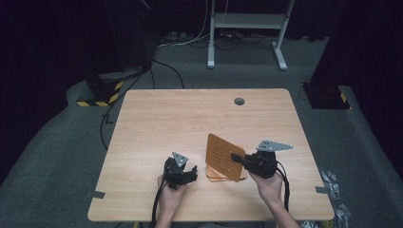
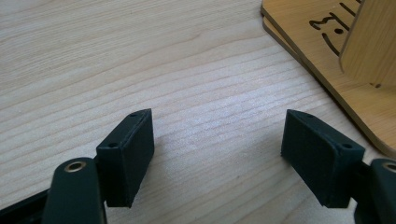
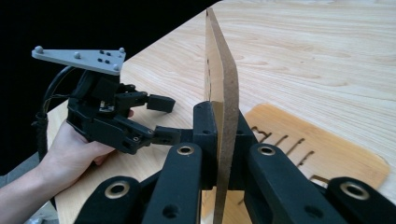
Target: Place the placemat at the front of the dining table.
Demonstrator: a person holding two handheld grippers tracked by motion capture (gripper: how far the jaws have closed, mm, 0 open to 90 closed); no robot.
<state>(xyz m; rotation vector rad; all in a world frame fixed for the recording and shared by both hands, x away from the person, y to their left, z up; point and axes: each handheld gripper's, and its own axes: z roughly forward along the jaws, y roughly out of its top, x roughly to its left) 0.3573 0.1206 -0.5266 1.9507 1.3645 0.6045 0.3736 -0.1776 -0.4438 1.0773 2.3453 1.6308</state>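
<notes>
A thin orange-brown wooden panel (image 1: 222, 153) with cut slots stands upright on its edge, a little right of the table's middle near the front. My right gripper (image 1: 236, 158) is shut on it, and in the right gripper view the jaws pinch the panel (image 3: 222, 88) from both sides. Flat wooden panels (image 1: 216, 176) lie on the table beneath it, one with slots (image 3: 322, 151). My left gripper (image 1: 189, 172) rests just left of them, open with bare table between its jaws (image 2: 219, 140). The flat panels (image 2: 322, 60) lie to its upper right.
The light wooden table (image 1: 190, 118) has a grey round cable cap (image 1: 239, 101) near its far edge. On the carpet beyond stand a white desk frame (image 1: 247, 21) and black stands with yellow-black striped bases (image 1: 102, 92). The left gripper (image 3: 163, 119) sits near the table's edge.
</notes>
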